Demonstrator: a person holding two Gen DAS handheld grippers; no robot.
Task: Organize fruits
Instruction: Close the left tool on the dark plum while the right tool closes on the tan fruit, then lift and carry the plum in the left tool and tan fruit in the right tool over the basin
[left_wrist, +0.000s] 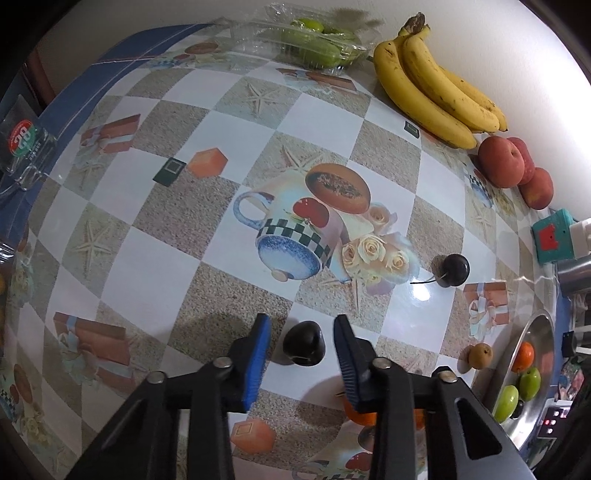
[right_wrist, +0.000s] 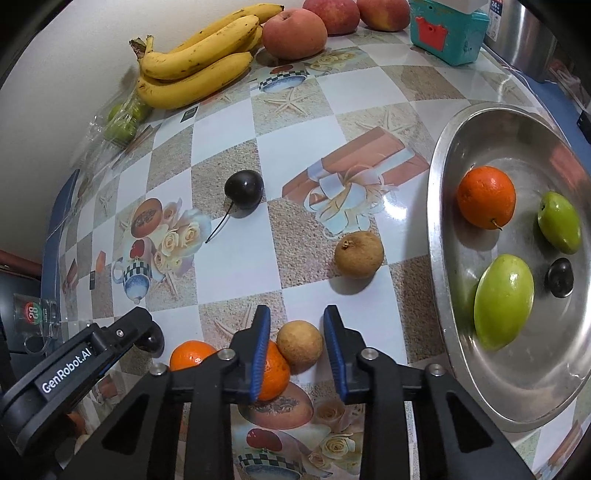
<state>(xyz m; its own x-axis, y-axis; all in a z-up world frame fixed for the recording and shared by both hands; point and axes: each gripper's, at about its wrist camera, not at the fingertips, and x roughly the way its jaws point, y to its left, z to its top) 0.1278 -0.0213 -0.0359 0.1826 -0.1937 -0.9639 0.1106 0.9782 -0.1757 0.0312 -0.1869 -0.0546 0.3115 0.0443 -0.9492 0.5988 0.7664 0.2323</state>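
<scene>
Now my left gripper (left_wrist: 302, 347) brackets the small dark cherry (left_wrist: 304, 343), jaws apart, not touching. My right gripper (right_wrist: 296, 341) sits open around the round tan longan (right_wrist: 299, 343).

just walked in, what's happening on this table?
Fruit sorting into the metal tray. It already holds an orange, two green fruits and a small dark one. The left gripper is open around a dark cherry. The right gripper is open around a small brown fruit. Neither is gripped yet.
</scene>
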